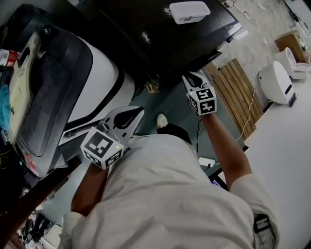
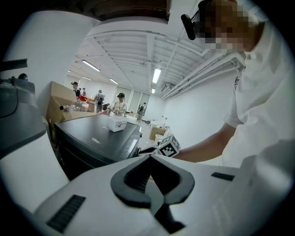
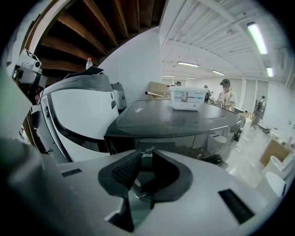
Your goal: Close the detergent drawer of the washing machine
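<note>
- A person's shirt (image 1: 160,194) fills the head view from 5 to 7 o'clock.
- The left gripper (image 1: 137,113) (image 2: 149,159) is held at 8 o'clock. It is clenched tip to tip and nothing is grasped. It lies just beside a white machine (image 1: 99,73) with a dark lid.
- The right gripper (image 1: 188,77) (image 3: 146,154) is held out at 1 o'clock, near the front of the dark washer (image 1: 146,29) (image 3: 179,122). It is slightly released and nothing is grasped. The washer's badge is seen through the narrow gap between the jaws.
- The drawer (image 1: 210,56) (image 3: 216,159) is seen standing out from the washer's front, just beyond the right gripper. In the right gripper view it lies at 3 o'clock of the jaws, not between them. Contact cannot be told.
- A white box (image 1: 189,10) (image 3: 187,97) is set on the washer's top at 12 o'clock.
- A slatted board (image 1: 238,92) lies on the floor at 2 o'clock.
- People (image 3: 226,94) are seen standing well beyond the washer.
</note>
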`<act>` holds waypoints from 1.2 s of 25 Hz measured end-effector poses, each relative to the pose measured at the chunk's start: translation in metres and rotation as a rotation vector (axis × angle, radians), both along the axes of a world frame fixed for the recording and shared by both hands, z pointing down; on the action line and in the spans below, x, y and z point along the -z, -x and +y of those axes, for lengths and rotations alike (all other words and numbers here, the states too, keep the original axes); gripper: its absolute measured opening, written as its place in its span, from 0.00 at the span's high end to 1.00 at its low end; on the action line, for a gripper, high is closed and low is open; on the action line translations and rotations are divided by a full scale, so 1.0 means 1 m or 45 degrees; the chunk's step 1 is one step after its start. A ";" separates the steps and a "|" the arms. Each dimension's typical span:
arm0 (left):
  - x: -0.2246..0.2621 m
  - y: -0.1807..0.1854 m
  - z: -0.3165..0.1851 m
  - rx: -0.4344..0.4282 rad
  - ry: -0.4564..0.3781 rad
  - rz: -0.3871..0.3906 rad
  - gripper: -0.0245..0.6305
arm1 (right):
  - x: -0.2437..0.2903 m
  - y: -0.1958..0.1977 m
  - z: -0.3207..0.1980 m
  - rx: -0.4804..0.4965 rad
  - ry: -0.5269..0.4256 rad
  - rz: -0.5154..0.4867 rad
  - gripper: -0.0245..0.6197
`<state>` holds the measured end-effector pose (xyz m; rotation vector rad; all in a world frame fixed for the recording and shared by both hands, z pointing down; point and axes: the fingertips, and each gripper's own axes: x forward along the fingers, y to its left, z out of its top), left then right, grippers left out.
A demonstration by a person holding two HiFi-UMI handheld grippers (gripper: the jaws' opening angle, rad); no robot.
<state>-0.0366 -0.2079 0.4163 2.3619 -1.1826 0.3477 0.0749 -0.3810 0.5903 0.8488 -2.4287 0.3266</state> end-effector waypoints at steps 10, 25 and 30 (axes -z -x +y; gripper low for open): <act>0.011 0.009 0.040 -0.117 -0.034 0.026 0.97 | 0.029 -0.018 0.056 -0.150 -0.020 -0.028 0.84; 0.030 0.018 0.103 -0.279 -0.096 0.067 0.97 | 0.108 -0.014 0.178 -0.248 -0.069 -0.147 0.84; 0.033 0.025 0.127 -0.311 -0.108 0.075 0.97 | 0.123 -0.009 0.226 -0.253 -0.105 -0.138 0.84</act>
